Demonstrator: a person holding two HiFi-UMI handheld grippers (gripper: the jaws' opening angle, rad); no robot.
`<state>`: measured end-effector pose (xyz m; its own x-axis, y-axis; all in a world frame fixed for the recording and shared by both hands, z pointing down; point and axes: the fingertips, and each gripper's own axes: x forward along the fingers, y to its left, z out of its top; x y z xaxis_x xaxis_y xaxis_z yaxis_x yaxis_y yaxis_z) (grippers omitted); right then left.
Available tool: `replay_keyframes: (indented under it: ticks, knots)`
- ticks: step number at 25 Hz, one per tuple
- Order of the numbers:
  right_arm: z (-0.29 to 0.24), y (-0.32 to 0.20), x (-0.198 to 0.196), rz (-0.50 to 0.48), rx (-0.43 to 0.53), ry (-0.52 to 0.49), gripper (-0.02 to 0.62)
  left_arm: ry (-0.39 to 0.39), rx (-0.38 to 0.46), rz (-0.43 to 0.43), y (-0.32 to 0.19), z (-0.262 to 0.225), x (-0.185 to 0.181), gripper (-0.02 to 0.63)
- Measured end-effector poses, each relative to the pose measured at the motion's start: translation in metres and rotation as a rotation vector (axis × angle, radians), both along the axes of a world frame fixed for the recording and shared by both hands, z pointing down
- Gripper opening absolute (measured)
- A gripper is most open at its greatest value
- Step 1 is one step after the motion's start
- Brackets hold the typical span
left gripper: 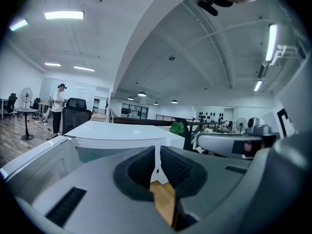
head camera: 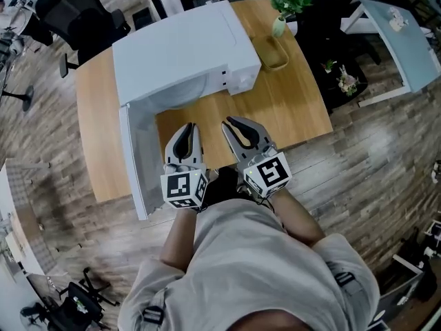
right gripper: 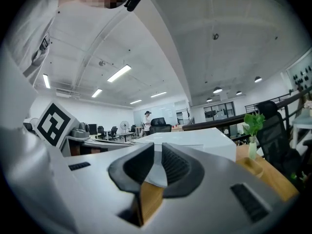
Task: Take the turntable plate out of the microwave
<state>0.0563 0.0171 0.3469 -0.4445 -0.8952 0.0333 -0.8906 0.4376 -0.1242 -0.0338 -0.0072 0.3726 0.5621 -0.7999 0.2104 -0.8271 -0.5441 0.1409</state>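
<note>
Before the microwave (head camera: 180, 43), the left claw (left gripper: 157, 152) has its jaws drawn close, with only a narrow slit between the ribbed pads and nothing in it; bare wood and the microwave's white front show through the gap. The right claw (right gripper: 157, 150), just beside it and equally short of the microwave, is set the same way: a slim gap, nothing gripped. Both point roughly level at the microwave's mouth (head camera: 180, 96), with a strip of worktop (head camera: 296, 109) lying between their tips and it. The door (head camera: 136, 164) hangs wide open on the microwave's left, so access is made, and the step in hand looks like the approach to the cavity. The plate is not yet touched. It should be inside the microwave, but no view shows it plainly. A pale curved shade at the mouth may be its rim, though that cannot be told. Next, one claw probably has to open wider, go in low, and close on the plate's edge. Such a plate would likely be smooth and heavy, so a slip is the risk.
</note>
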Motion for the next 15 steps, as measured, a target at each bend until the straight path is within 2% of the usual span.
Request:
replay_keyframes:
  ticks: [9,15]
  knots:
    - [0.023,-0.069,-0.02,-0.068,-0.078,0.038,0.054,0.019,-0.09,-0.04,-0.06,0.033,-0.015,0.046]
    - [0.058,-0.08,-0.029,-0.131,-0.199,0.0,0.055,0.017,-0.169,-0.089,-0.072,0.059,-0.021,0.045]
